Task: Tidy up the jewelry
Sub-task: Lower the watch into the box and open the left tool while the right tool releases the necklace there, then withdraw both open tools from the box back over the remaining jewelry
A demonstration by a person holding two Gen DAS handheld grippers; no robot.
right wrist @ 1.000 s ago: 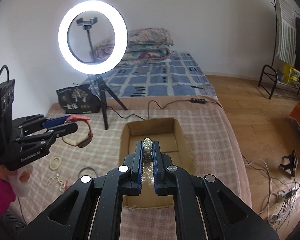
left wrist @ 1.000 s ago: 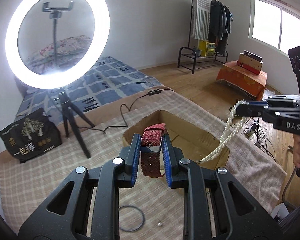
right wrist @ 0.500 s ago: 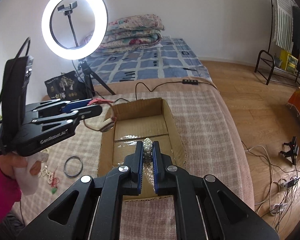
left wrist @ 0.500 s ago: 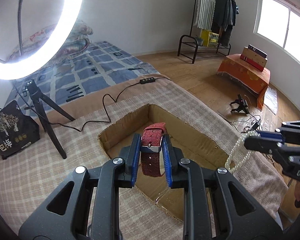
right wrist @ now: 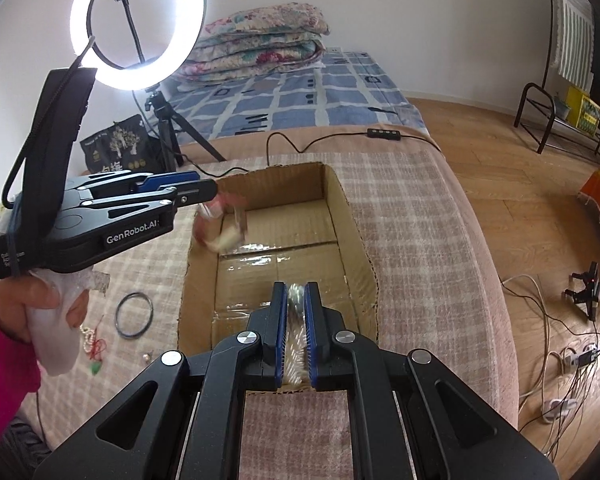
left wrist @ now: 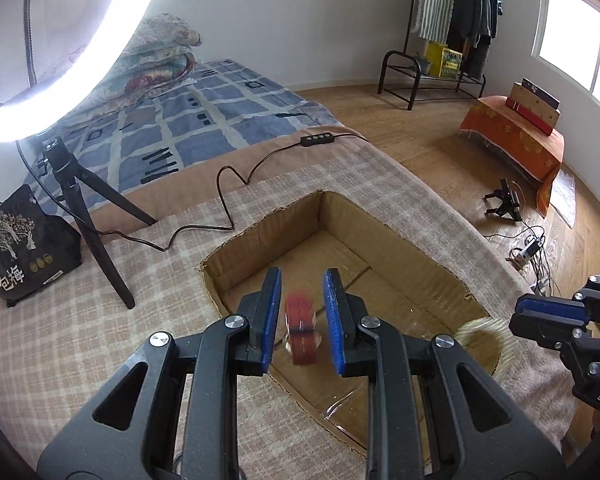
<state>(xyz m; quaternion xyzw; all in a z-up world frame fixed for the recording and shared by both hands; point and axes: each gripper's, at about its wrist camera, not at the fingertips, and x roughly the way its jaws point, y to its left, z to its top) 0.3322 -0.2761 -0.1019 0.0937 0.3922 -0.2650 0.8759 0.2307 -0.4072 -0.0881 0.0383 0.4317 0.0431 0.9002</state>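
The left gripper [left wrist: 302,322] has its jaws opening, the blurred red woven watch strap [left wrist: 301,330] loose between them above the cardboard box [left wrist: 400,248]; the right gripper [right wrist: 296,334] stays out of motion, jaws clenched on pale pearl strands [right wrist: 296,300].

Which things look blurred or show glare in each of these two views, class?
Left wrist view: the red watch between the opening left gripper is motion-blurred; the ring light glares. Right wrist view: the watch smears again, and tape in the cardboard box shines.
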